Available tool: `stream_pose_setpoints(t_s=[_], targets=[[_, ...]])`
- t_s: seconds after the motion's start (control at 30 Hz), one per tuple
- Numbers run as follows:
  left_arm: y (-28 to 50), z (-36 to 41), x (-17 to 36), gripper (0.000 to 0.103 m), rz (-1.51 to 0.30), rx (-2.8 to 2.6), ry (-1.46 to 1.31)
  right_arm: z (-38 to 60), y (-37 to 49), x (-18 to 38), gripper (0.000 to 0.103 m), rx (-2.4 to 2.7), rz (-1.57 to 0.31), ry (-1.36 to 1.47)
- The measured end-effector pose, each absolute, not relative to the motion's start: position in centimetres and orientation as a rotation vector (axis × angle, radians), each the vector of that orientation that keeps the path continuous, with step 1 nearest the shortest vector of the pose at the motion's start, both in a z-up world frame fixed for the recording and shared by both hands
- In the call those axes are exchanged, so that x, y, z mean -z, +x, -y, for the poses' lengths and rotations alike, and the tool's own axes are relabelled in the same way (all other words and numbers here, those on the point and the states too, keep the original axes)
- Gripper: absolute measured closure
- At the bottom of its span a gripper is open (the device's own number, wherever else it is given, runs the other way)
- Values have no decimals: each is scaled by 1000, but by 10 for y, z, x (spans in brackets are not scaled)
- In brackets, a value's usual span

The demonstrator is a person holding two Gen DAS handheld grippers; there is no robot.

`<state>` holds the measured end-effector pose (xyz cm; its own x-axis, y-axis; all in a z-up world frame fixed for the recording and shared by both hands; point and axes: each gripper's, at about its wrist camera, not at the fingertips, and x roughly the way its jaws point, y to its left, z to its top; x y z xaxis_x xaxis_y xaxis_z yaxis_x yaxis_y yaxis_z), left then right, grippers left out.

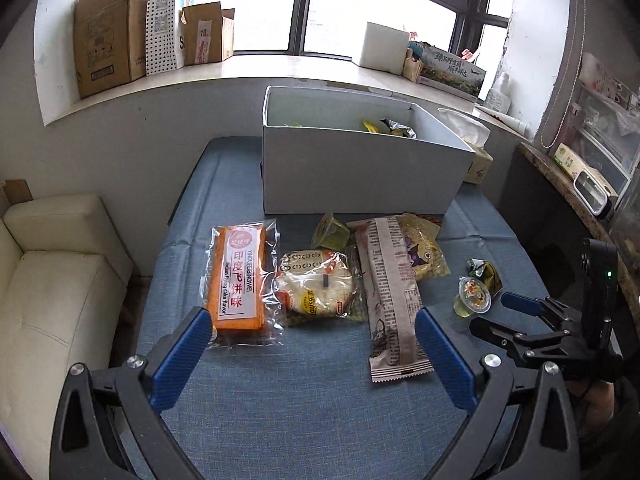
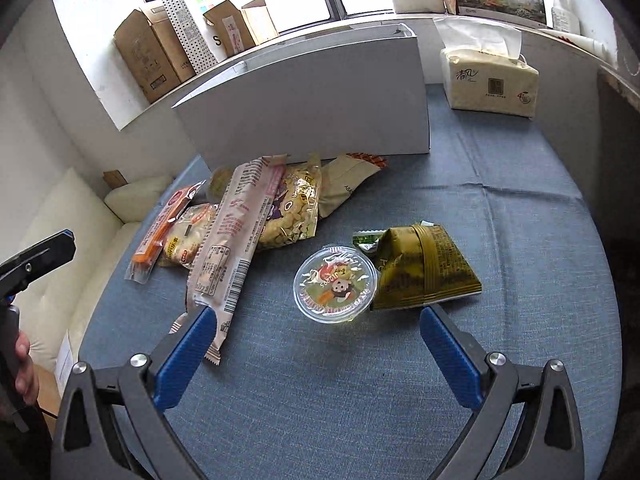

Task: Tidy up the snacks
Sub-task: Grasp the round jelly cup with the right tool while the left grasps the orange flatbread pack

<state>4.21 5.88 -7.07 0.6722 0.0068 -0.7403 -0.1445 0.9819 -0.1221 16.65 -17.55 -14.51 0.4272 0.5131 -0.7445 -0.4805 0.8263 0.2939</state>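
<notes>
Bright overexposed daylight from the window (image 1: 304, 8), soft shadows, sharp focus, strong fisheye bending, dark corners.

Bare table (image 2: 360, 400) in front of both open jaws. Ahead, packets crowded side by side against the box (image 1: 352, 176) wall; jelly cup (image 2: 335, 288) touching the green packet (image 2: 424, 272). Open cloth right of them, up to the tissue pack (image 2: 490, 84).

Home living space: cream sofa (image 1: 52, 280) along the left edge of the blue-clothed surface (image 1: 280, 400), wide windowsill (image 1: 240, 70) stacked with cardboard boxes (image 1: 108, 32), tissue pack (image 2: 490, 82) at the surface's far right corner, storage drawers (image 1: 600, 128) at right.
</notes>
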Motion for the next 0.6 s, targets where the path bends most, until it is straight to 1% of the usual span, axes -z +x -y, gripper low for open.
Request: stream_pose_setpoints(t_s=[0.33, 0.37, 0.4, 0.47, 0.5, 0.6], targets=[[43, -54, 79, 0, -848, -80, -167, 154, 190, 151, 1, -621, -939, -13], [43, -54, 80, 0, -851, -82, -168, 151, 191, 152, 9, -615, -943, -27], [43, -53, 81, 0, -853, -82, -170, 149, 191, 155, 28, -611, -957, -45], [43, -54, 82, 0, -856, -82, -173, 145, 191, 160, 51, -564, -969, -99], [43, -54, 82, 0, -857, -84, -172, 145, 189, 159, 53, -557, -958, -121], [44, -56, 82, 0, -856, -85, -174, 146, 185, 156, 53, -584, -967, -112]])
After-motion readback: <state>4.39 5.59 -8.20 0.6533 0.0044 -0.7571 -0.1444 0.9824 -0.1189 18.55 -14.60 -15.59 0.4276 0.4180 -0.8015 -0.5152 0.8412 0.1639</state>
